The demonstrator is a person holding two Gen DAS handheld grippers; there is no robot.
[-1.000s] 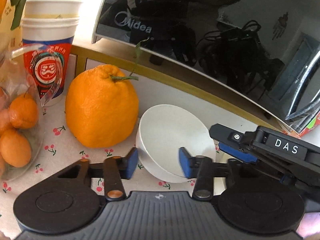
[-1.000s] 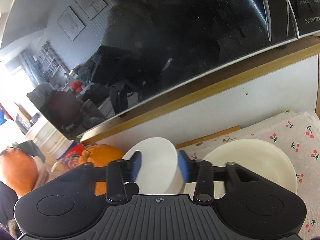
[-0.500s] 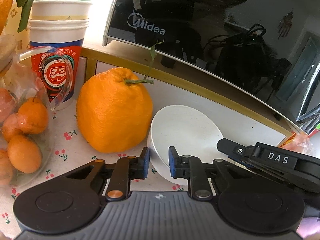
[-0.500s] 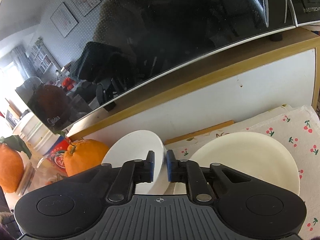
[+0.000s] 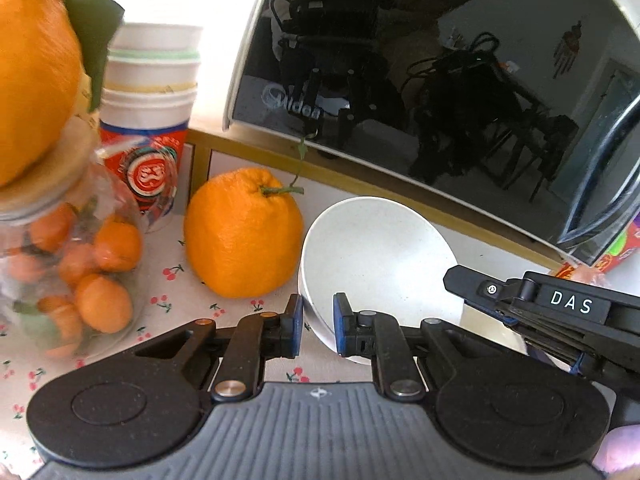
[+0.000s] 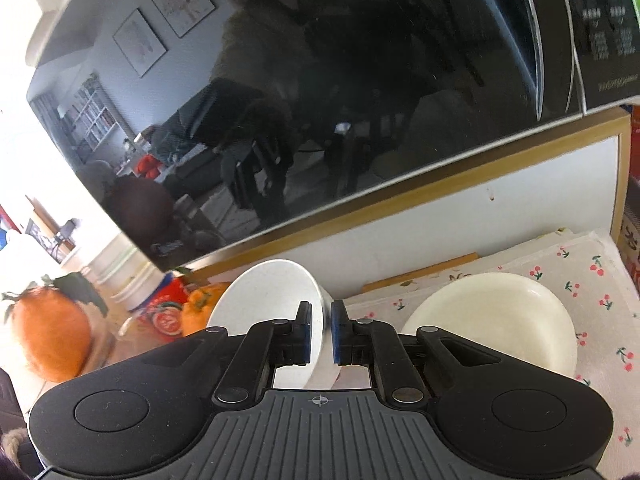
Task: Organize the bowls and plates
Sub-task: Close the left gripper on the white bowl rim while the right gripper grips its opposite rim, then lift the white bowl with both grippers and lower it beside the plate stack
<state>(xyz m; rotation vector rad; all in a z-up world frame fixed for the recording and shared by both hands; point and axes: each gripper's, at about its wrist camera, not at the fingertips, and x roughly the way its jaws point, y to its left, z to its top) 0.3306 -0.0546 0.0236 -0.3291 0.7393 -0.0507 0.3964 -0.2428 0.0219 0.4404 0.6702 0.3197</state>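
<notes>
A white bowl hangs tilted, its opening turned up and away, just above the cherry-print cloth. My left gripper grips its near left rim; the jaws are closing tight with the rim between the blue pads. In the right wrist view, my right gripper is shut on the right-hand wall of the same bowl. That gripper's black finger shows at the bowl's right edge in the left wrist view. A cream shallow plate lies on the cloth to the bowl's right.
A big orange sits just left of the bowl. Further left are a glass jar of small oranges and stacked paper cups. A black microwave door on a wood-edged shelf closes off the back.
Both grippers went from open around the bowl's rim to shut on it. Both views have risen, and the bowl has come up with them, tilted.
</notes>
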